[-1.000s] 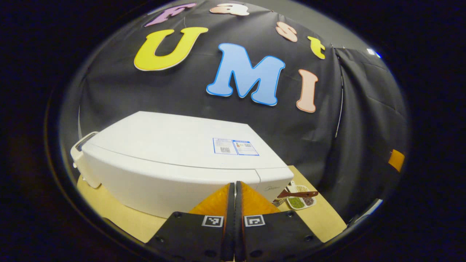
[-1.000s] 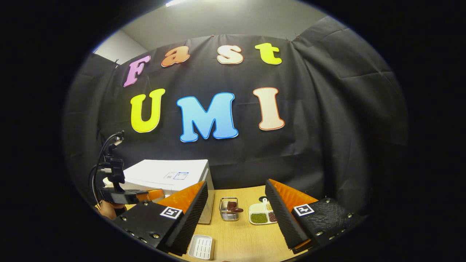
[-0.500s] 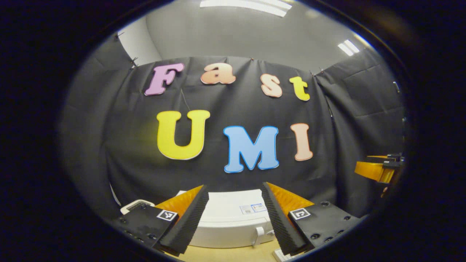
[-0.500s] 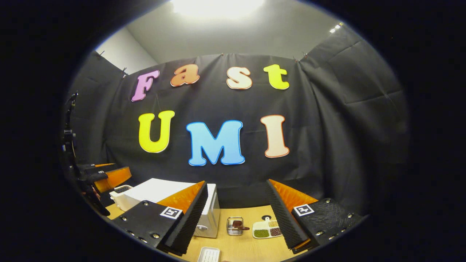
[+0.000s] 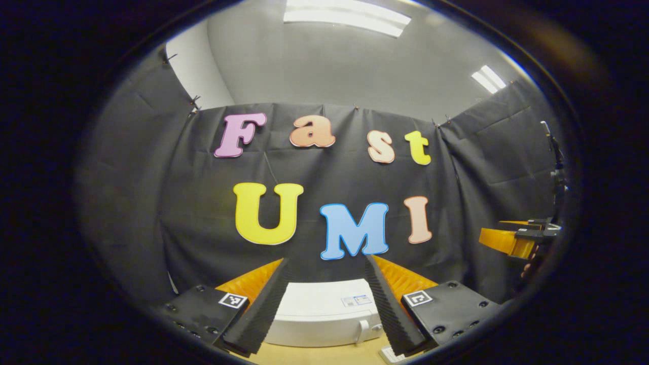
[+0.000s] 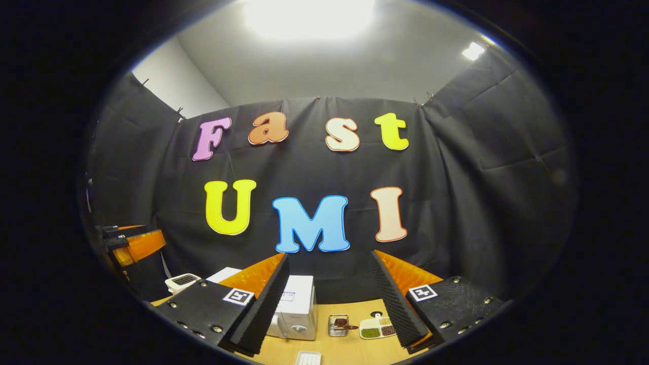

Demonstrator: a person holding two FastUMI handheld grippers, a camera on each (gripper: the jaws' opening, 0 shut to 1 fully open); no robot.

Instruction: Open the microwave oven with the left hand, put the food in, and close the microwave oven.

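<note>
The white microwave [image 5: 324, 312] sits low between the fingers of my left gripper [image 5: 325, 260], which is open, holds nothing, and is raised well back from it. Its door handle [image 5: 361, 329] shows on the front at the right. In the right gripper view the microwave [image 6: 298, 309] stands on the wooden table [image 6: 350, 350], behind my open, empty right gripper [image 6: 328, 255]. To the microwave's right are a small wire basket with brown food [image 6: 337, 324] and a divided plate of beans [image 6: 377, 328]. The left gripper [image 6: 134, 246] hangs at the far left; the right gripper [image 5: 509, 241] hangs at the far right.
A white piece with a dark panel [image 6: 185, 280] sticks out at the microwave's left; I cannot tell whether it is the door. A small white ribbed tray [image 6: 308, 358] lies on the table's near side. The black cloth wall closes off the back and sides.
The left gripper has gone from shut to open and pulled up and back from the microwave. Both views have tilted upward, so the microwave and table sit lower and smaller.
</note>
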